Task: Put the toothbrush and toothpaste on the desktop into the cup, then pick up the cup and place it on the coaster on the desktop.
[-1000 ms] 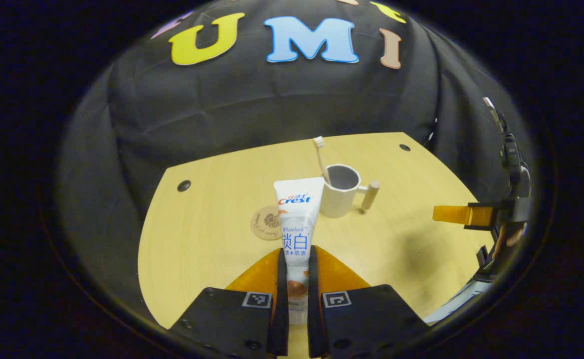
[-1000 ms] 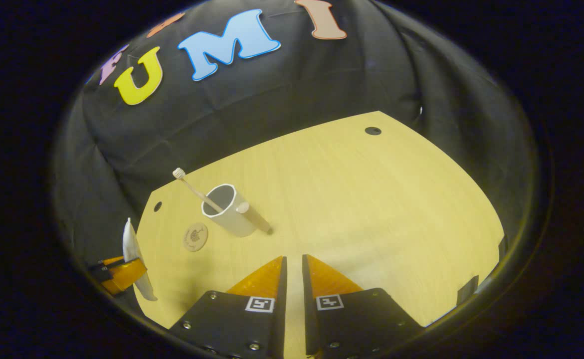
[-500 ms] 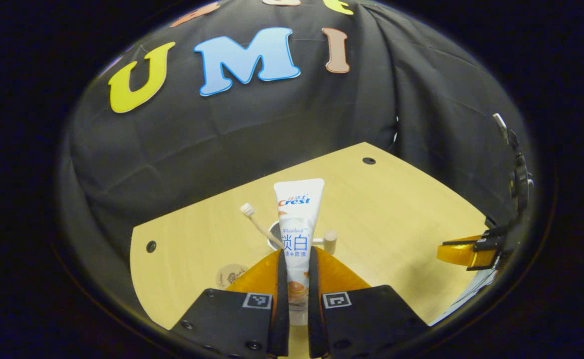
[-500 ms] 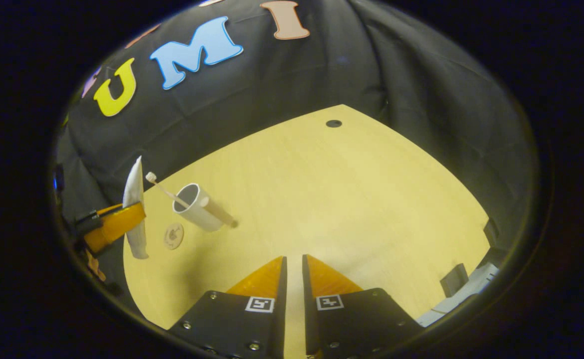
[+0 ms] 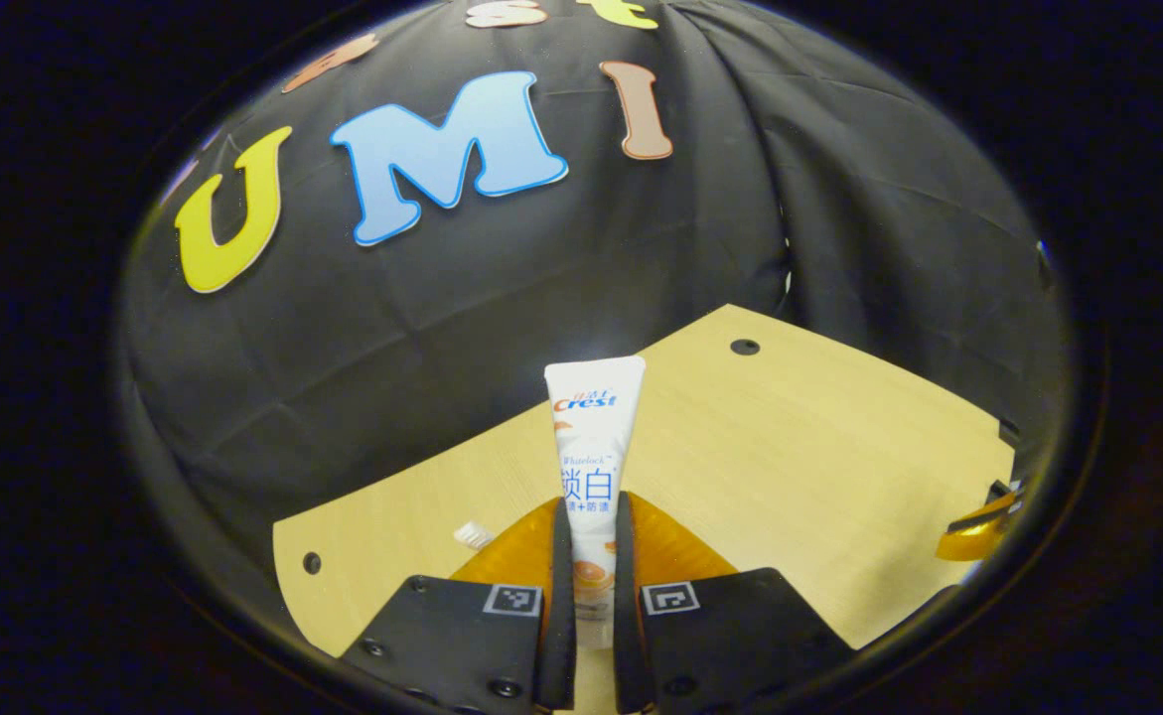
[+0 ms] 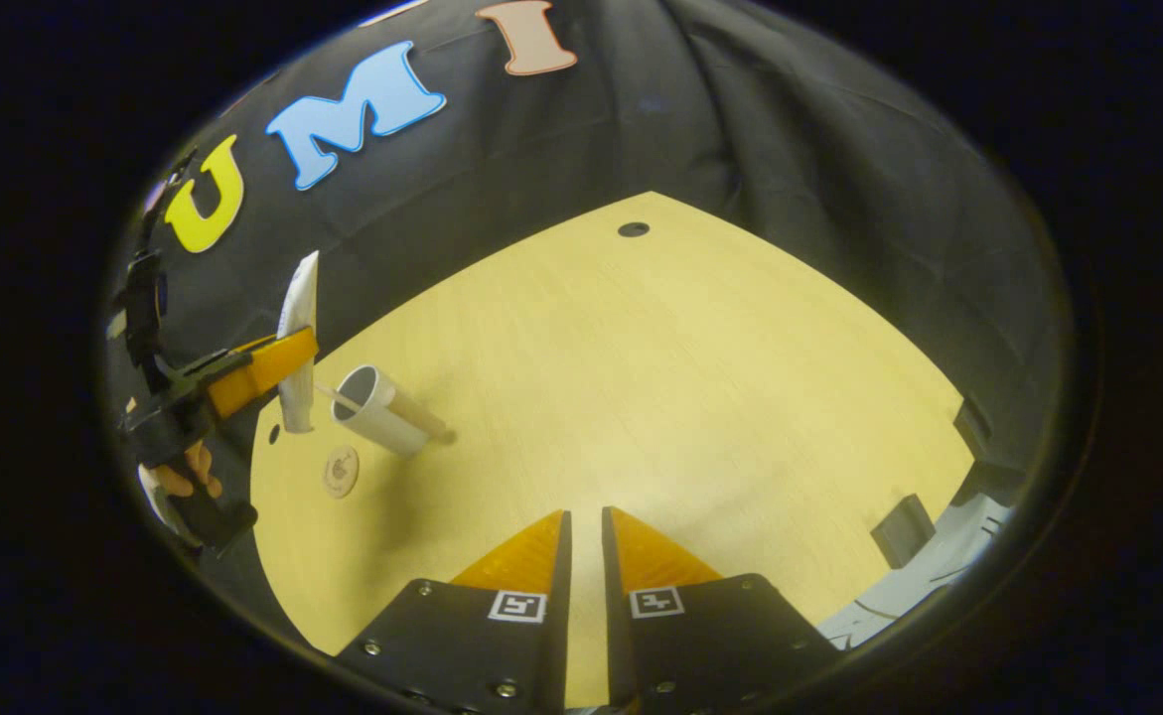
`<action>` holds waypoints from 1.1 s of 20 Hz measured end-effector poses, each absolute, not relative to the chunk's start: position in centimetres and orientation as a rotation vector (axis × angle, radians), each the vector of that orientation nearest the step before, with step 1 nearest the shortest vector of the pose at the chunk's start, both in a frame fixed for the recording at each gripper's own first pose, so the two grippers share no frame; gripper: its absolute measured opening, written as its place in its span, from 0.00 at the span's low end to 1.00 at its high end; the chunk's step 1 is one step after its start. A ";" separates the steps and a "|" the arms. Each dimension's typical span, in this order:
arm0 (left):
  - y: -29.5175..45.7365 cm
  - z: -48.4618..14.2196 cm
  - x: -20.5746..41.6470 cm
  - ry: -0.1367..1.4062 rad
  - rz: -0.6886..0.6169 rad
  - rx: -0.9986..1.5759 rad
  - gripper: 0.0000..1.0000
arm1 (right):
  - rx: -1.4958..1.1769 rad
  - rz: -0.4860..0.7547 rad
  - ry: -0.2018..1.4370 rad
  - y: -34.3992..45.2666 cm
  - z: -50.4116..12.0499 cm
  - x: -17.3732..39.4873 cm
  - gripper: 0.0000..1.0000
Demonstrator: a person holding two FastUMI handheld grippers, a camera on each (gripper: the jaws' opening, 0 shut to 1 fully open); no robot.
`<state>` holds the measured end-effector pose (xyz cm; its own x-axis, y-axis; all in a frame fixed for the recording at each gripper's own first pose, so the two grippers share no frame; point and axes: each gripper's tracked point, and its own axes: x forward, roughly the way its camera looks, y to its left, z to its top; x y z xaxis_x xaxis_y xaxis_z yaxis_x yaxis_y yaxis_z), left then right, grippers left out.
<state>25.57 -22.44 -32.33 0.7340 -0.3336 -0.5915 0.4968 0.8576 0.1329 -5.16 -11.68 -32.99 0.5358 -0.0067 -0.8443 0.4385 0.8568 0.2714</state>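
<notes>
Left gripper [image 5: 586,556] jaws clenched on toothpaste [image 5: 591,437] — "Crest" readable on the tube, held upright above the cup [image 6: 374,409]. Toothbrush [image 6: 341,398] in cup, coaster [image 6: 340,470] just beside on the surface [image 6: 660,397]. Right gripper [image 6: 581,556] — jaws nearly closed, empty.

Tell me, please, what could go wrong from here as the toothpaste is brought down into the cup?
1. The left gripper holds the toothpaste upright beside the cup, not over its mouth; lowered now, the tube could catch the rim and tip the cup.
2. The toothbrush already leans across the cup's opening, so the tube may knock it out.
3. The coaster lies close by; a tipped cup could shove it.
</notes>
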 end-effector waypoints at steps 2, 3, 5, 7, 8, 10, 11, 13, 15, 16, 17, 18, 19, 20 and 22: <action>-22.7 -33.0 26.4 0.584 -0.466 0.296 0.23 | 0.496 -0.295 0.986 -12.0 -33.2 -5.6 0.16; -22.6 -33.4 26.8 0.588 -0.461 0.296 0.22 | 0.495 -0.302 0.991 -12.3 -33.2 -5.9 0.16; -22.6 -34.5 27.6 0.593 -0.449 0.286 0.23 | 0.492 -0.319 0.999 -12.7 -33.0 -6.5 0.16; -22.6 -35.4 28.1 0.605 -0.447 0.277 0.23 | 0.492 -0.335 1.002 -13.5 -33.2 -6.9 0.16; -22.6 -35.9 28.2 0.611 -0.441 0.274 0.23 | 0.494 -0.344 1.004 -13.9 -33.4 -7.2 0.16; -22.2 -36.8 28.7 0.622 -0.412 0.273 0.23 | 0.503 -0.357 1.006 -14.3 -33.6 -7.4 0.16; -21.9 -37.2 28.7 0.624 -0.396 0.276 0.23 | 0.508 -0.361 1.008 -14.4 -33.7 -7.5 0.16; -21.6 -37.6 28.8 0.621 -0.371 0.276 0.23 | 0.512 -0.365 1.009 -14.5 -33.8 -7.4 0.16; -21.3 -38.4 28.6 0.630 -0.350 0.265 0.22 | 0.510 -0.362 1.010 -14.5 -33.8 -7.3 0.16; -21.4 -38.7 28.7 0.636 -0.345 0.261 0.23 | 0.509 -0.357 1.012 -14.4 -33.8 -7.2 0.20; -21.4 -39.1 28.8 0.645 -0.342 0.259 0.23 | 0.509 -0.351 1.014 -14.2 -33.9 -7.2 0.16; -21.4 -39.5 28.7 0.654 -0.339 0.259 0.23 | 0.507 -0.346 1.016 -14.1 -33.9 -7.0 0.20; -21.4 -39.9 28.5 0.658 -0.336 0.260 0.23 | 0.506 -0.339 1.016 -14.0 -33.8 -6.9 0.20; -21.2 -39.9 28.1 0.653 -0.324 0.265 0.26 | 0.502 -0.333 1.017 -13.9 -33.8 -6.7 0.16; -21.0 -39.6 27.8 0.630 -0.306 0.271 0.32 | 0.493 -0.325 1.014 -14.0 -33.8 -6.5 0.20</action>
